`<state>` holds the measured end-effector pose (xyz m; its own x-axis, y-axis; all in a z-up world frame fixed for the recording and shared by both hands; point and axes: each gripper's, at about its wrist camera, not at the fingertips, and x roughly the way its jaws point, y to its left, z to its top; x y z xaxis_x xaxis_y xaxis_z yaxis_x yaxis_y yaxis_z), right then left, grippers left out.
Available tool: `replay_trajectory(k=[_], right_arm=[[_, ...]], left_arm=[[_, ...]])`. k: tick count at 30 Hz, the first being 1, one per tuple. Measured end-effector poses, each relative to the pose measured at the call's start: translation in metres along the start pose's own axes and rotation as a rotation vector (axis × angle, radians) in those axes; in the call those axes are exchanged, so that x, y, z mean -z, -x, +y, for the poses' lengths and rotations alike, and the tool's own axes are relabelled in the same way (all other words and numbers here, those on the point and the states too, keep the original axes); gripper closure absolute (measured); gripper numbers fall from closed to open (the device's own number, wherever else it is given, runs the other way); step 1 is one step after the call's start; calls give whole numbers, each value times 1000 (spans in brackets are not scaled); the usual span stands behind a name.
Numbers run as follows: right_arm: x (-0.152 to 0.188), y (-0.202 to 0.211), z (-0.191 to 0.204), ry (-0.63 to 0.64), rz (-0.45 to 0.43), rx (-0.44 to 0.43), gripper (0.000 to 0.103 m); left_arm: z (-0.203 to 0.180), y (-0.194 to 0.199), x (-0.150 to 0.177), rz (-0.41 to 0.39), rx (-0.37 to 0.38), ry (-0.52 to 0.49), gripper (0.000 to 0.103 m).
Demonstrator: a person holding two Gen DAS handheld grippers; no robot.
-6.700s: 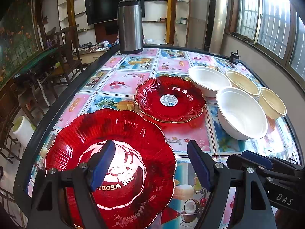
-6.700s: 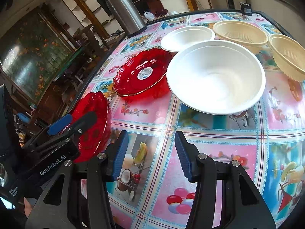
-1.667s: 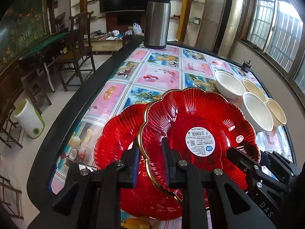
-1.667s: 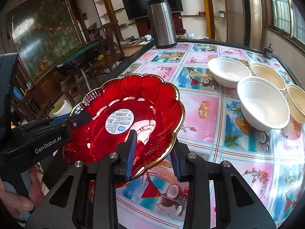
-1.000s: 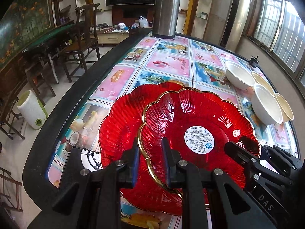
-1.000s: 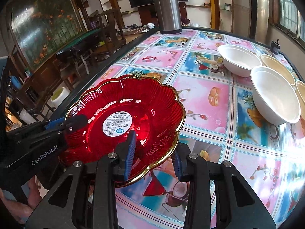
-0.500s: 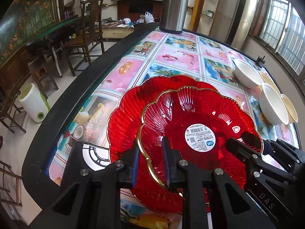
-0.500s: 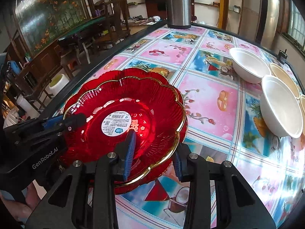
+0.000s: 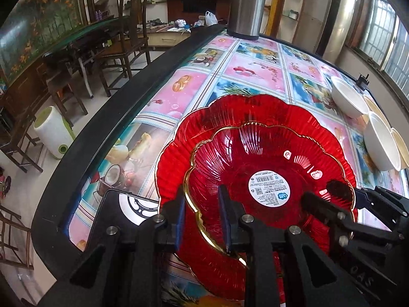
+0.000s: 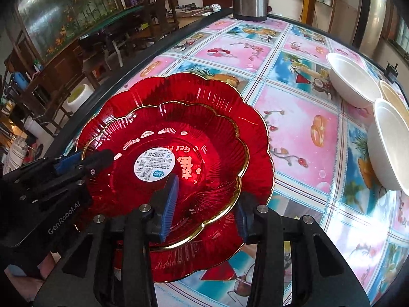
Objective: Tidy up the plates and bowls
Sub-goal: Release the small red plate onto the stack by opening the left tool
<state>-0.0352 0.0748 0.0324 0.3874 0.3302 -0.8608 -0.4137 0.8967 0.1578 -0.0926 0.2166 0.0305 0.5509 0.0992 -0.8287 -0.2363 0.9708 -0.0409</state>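
A small red scalloped plate [image 9: 268, 153] with a gold rim and a white label lies nested in a larger red plate [image 9: 230, 107] on the patterned table. My left gripper [image 9: 202, 217] straddles the small plate's near-left rim. Its jaws are opening and a little gap shows beside the rim. In the right wrist view the same small plate [image 10: 204, 138] sits inside the large plate [image 10: 199, 89]. My right gripper [image 10: 204, 212] straddles its near rim. These jaws are opening too, and their blue pads stand well off the rim.
Two white bowls [image 9: 345, 97] [image 9: 381, 140] and cream basket bowls [image 10: 393, 97] line the table's right side. A steel thermos [image 9: 246, 5] stands at the far end. A dark phone [image 9: 127, 204] lies by the black table edge [image 9: 102, 133]. Chairs stand beyond it.
The small plate has come down from above the table and now rests centred in the large plate. The right jaws have spread wide off its rim, and the left jaws have eased slightly.
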Motion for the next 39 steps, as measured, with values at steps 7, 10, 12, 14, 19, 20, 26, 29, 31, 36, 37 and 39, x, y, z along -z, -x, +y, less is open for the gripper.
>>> replay_trajectory(k=[7,10,12,14,19,20,26,29,31,36,37,39], right_arm=[[0,3,7,24,42,-23,44],[0,8,7,35,49,-18,43],[2,15,10,67,43,30,43],[2,20,9,86,30,48,43],[5,35,-5,39,-1,3,42],[7,37,-8,27,-4,7,42],[16,45,-32,-67,-38,-35,42],[21,51,-40,-94,-54,-30,42],[25,57,-47,-111,-65,-28,42],[33,70,-71,-176,-99,-25,42],[35,73,-77,-190,-104,-23,42],[39,78,-89,-220,-112,-14,42]], left_arm=[[-5,-2,-1,-6,-5,-14,69],[-7,-2,0,-17,-23,-24,69],[-7,-2,0,-16,-28,-25,69],[-7,-2,0,-16,-23,-22,68],[-7,6,0,-38,-3,-9,58],[-8,9,0,-49,-2,-11,54],[-23,27,-2,-131,-25,-48,29],[-33,33,-2,-154,-33,-70,25],[-39,35,-3,-159,-25,-81,25],[-58,37,-2,-158,7,-100,25],[-64,38,-2,-159,16,-107,25],[-75,40,-3,-165,31,-123,25]])
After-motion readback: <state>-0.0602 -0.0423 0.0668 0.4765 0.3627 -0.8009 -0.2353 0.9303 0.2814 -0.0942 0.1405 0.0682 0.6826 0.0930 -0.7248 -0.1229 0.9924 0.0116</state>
